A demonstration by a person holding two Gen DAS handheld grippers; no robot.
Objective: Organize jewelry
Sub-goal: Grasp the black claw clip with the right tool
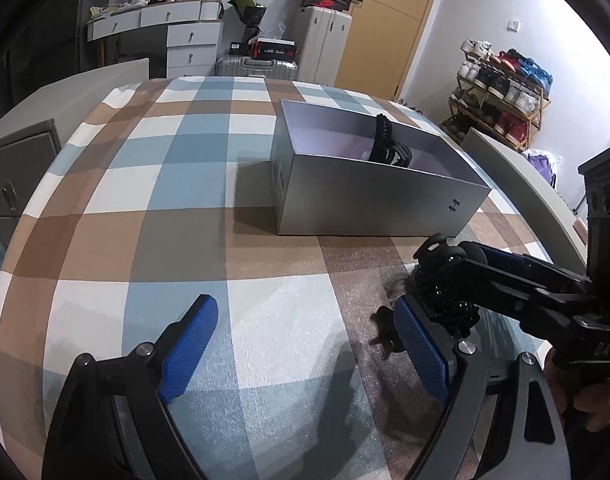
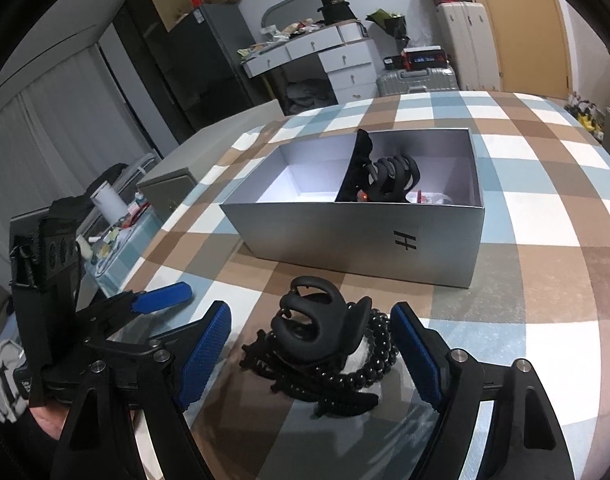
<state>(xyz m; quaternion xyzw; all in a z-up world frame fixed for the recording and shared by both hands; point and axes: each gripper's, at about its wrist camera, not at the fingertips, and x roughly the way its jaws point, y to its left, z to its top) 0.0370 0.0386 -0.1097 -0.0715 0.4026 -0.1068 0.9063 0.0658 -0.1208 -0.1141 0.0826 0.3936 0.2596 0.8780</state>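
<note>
Jewelry lay in a small dark heap on the checked tablecloth [image 2: 545, 216], close to the near edge of the bed-sized surface. The heap was a black claw hair clip [image 2: 317, 320] sitting on top of a string of black beads [image 2: 375, 356], with another flat black piece [image 2: 337, 398] under them that I could not make out clearly.

The right gripper [image 2: 311, 354] stood with its blue-padded fingers [image 2: 205, 354] spread wide on either side of that heap, the clip and beads between them; the right pad looked to be just beside the beads, though I could not tell whether it touched them. It gripped nothing.

The left gripper [image 1: 305, 348] hovered low over the cloth just to the left, its jaws also apart and empty. From its camera the right gripper's black frame [image 1: 525, 280] reached in from the right, the heap [image 1: 445, 296] beneath its tip.

Further back on the cloth sat a silver open-topped box [image 2: 357, 240] with a black mark on its near wall. Inside it a second black claw clip [image 2: 393, 176] leaned against a dark upright strip [image 2: 359, 160], with something small and red-orange [image 2: 363, 198] low beside it.
</note>
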